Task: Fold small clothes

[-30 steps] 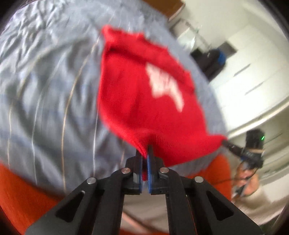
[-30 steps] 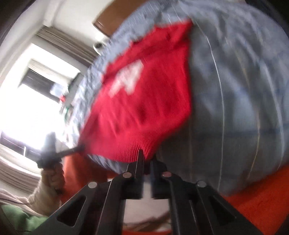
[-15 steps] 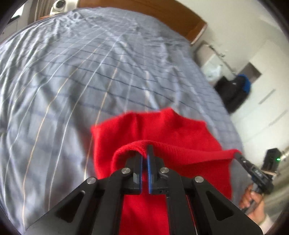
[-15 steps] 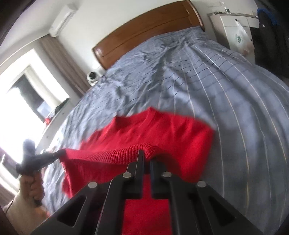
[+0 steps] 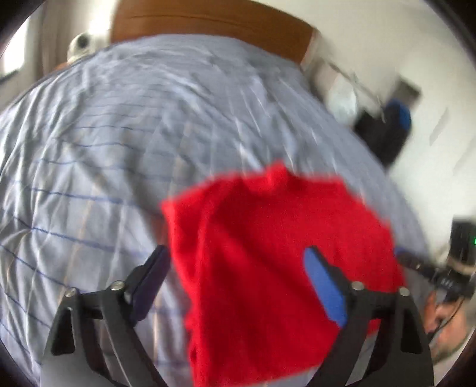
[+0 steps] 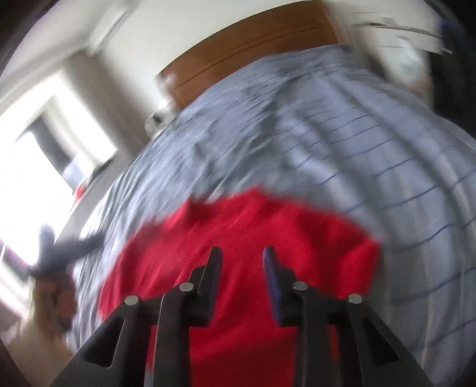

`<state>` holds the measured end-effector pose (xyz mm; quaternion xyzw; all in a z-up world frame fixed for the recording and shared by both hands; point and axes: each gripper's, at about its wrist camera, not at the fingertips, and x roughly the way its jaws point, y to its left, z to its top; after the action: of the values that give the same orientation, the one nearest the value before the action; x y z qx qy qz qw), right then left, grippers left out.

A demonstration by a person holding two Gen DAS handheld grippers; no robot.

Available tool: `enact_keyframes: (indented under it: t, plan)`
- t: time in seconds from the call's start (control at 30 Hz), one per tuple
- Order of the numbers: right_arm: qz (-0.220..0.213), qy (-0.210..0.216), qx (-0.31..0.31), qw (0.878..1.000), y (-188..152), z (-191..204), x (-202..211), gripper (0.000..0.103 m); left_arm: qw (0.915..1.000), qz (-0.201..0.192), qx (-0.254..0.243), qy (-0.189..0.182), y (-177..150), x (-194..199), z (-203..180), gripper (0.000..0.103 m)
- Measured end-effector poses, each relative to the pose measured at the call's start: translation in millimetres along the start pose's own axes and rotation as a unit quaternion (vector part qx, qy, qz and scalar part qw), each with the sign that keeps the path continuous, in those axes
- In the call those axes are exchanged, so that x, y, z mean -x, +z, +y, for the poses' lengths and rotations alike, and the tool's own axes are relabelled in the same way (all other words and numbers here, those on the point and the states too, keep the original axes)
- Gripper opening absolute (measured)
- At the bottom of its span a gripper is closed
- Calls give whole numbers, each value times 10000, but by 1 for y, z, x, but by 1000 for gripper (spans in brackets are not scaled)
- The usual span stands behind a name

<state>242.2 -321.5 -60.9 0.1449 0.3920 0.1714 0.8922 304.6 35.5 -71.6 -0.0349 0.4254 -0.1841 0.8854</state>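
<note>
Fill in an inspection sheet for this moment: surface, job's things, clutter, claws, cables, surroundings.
Surface: bed with grey-blue checked sheet, creased.
Job's things: red sweater lying on the sheet, apparently folded over; frames are blurred.
Clutter: nothing seen on the bed besides the sweater.
Claws: left claw open wide, fingers either side of the sweater, gripping nothing; right claw open over the sweater, gripping nothing.
Cables: thin dark ones by the right hand.
Surroundings: wooden headboard, window, dark bag by the white wall.
</note>
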Motion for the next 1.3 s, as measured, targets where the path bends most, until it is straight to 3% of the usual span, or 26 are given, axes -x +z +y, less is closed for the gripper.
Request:
enact_keyframes:
  t: [0.07, 0.13, 0.2, 0.23, 0.37, 0.5, 0.7, 0.83, 1.3]
  plan:
    - [408, -223, 227, 9987, -27, 4, -8, 41, 9983, 356, -108, 455, -7, -18, 6, 92]
    - [698, -1022, 251, 9920, -50, -9, -14, 39, 9942, 590, 334, 836, -13, -23, 29, 76]
    - [524, -1271, -23, 9905, -62, -16, 7, 33, 9953, 336, 660, 618, -23, 5, 36, 77]
    - [381, -1365, -56, 9899, -66, -11, 22, 34, 9963, 223, 614, 562, -28, 19, 32, 82]
    - [-80, -1719, 527, 9837, -93, 34, 71, 61, 9982, -104, -208, 561, -69, 69, -12, 95]
    - [-71, -2040, 845, 9753, -130, 64, 79, 61, 9959, -44, -608, 667, -130, 86, -45, 96]
    - [58, -2220, 782, 9719, -168, 65, 69, 61, 9937, 22, -403, 1046, -176, 69, -45, 96]
    - [135, -2322, 800, 9693, -183, 59, 59, 61, 9919, -86, -549, 1143, -173, 61, -41, 103]
    - [71, -2391, 727, 9682, -185, 54, 52, 71, 9917, -223, -603, 1110, -182, 56, -39, 103]
